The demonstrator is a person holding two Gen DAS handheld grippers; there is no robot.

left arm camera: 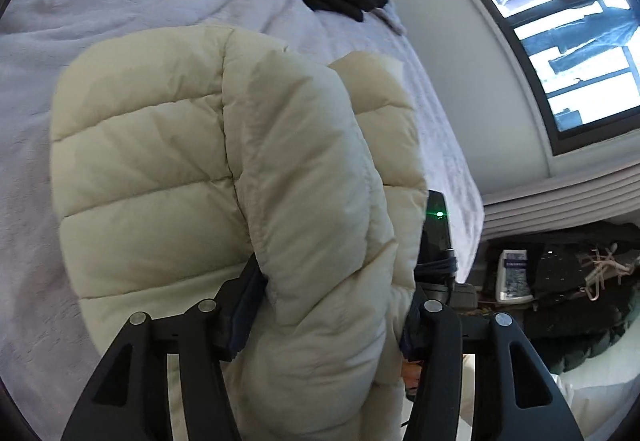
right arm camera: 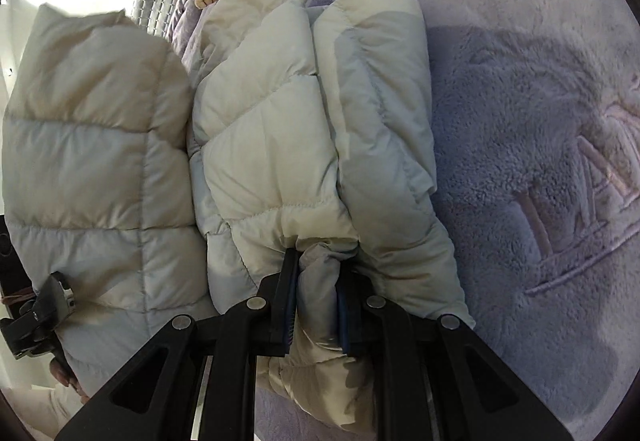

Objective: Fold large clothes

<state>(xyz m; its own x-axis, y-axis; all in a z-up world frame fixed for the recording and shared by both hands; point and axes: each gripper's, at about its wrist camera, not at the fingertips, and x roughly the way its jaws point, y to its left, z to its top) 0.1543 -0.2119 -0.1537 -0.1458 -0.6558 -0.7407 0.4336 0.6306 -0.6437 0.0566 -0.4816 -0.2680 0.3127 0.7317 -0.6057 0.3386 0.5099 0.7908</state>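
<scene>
Our cream puffer jacket folded on the lavender bed, our right gripper nearly closed, pinching its near hem, our left gripper half open, a padded fold lying loosely between its jaws

Between the matt black plastic fingers with ribbed blue pads bulges the puffer jacket, smooth cream quilted cloth with a faint sheen, while beyond and beside them lies the blanket, a lilac plush fleece, fuzzy and embossed, with round bare-metal rivets behind.
</scene>
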